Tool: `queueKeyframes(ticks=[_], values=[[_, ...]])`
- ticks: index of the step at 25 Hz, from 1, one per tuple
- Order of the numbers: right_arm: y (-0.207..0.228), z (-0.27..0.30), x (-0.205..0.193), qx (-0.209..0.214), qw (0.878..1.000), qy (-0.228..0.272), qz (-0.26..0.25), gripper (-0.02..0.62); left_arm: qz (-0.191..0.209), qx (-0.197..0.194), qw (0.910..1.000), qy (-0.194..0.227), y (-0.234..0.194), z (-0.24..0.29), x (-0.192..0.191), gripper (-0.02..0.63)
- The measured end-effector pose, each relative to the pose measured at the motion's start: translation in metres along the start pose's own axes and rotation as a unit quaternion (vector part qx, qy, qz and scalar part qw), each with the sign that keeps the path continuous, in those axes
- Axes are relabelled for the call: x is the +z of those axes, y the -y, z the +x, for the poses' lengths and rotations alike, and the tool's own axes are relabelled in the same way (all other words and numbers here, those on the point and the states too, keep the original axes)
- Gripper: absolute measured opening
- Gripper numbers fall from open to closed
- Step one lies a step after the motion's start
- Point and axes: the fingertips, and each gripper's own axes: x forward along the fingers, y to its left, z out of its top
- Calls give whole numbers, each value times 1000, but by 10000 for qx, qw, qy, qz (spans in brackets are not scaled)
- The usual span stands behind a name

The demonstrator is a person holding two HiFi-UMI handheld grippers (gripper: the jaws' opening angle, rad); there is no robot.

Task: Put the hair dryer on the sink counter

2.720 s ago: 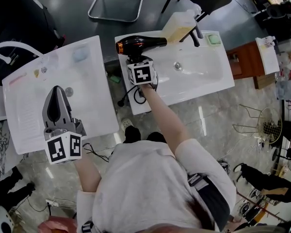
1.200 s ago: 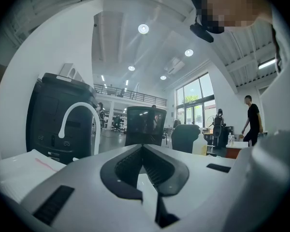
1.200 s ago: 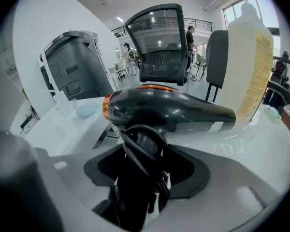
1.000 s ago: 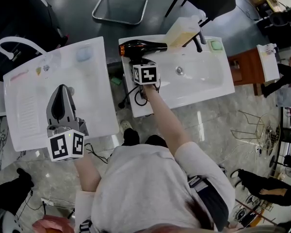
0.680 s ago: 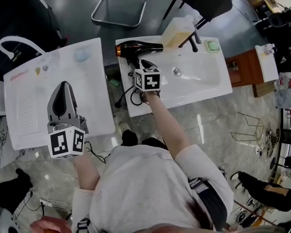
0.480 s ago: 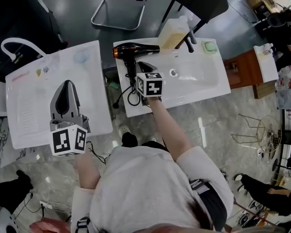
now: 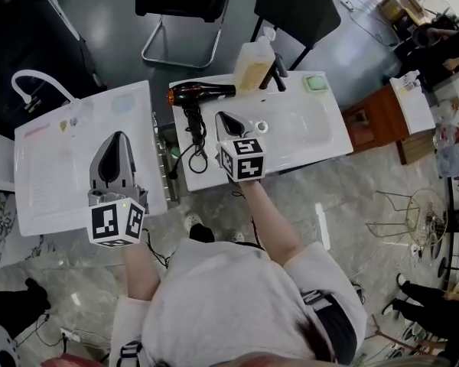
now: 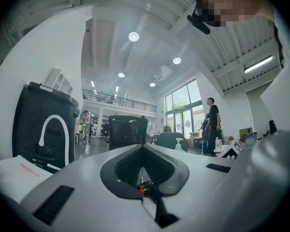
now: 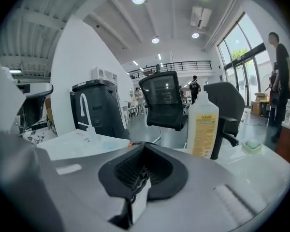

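Observation:
The black hair dryer (image 7: 193, 95) with an orange rear end lies on the left part of the white sink counter (image 7: 310, 142), its handle toward me and its cord (image 7: 191, 157) coiled over the front edge. My right gripper (image 7: 226, 118) hovers just right of the handle, jaws shut with nothing between them. In the right gripper view the right gripper (image 9: 144, 147) shows closed jaws, with the cord (image 9: 139, 176) glimpsed in the gap below them. My left gripper (image 7: 116, 138) is shut and empty over the separate white counter (image 7: 42, 182) on the left; its own view shows the left gripper (image 8: 144, 150) closed.
A yellowish pump bottle (image 7: 253, 66), a black faucet (image 7: 275, 72) and a green soap dish (image 7: 315, 83) stand along the sink's back edge. The left counter carries a white curved faucet (image 7: 30, 83). Two chairs (image 7: 185, 6) stand behind the counters. A gap separates the counters.
My right gripper has drawn back from the hair dryer toward me and its jaws have shut. The hair dryer stays lying on the counter. The left gripper has hardly moved.

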Motion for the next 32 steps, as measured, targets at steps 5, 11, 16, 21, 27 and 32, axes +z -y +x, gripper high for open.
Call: queueKeyframes(ticks=[5,11,16,21,27,32], values=[[3,-40,24,22,9990,408,-168,11,9,-67,9999,102,25,-8,7,8],[5,-85,51,142,9962,834,-212,11,14,-173,9996,205,53,-17,19,8],[6,-120,67,237,9933,1092,-296,11,12,-211,9993,293,72,-27,26,8],[5,-152,84,213,9895,1350,-470,11,62,-224,9991,348,88,-38,33,8],[4,-188,101,207,9840,1664,-607,11,100,-264,9988,403,108,-49,37,8],[8,-219,110,283,9803,1860,-597,11,164,-264,9984,482,124,-59,44,8]])
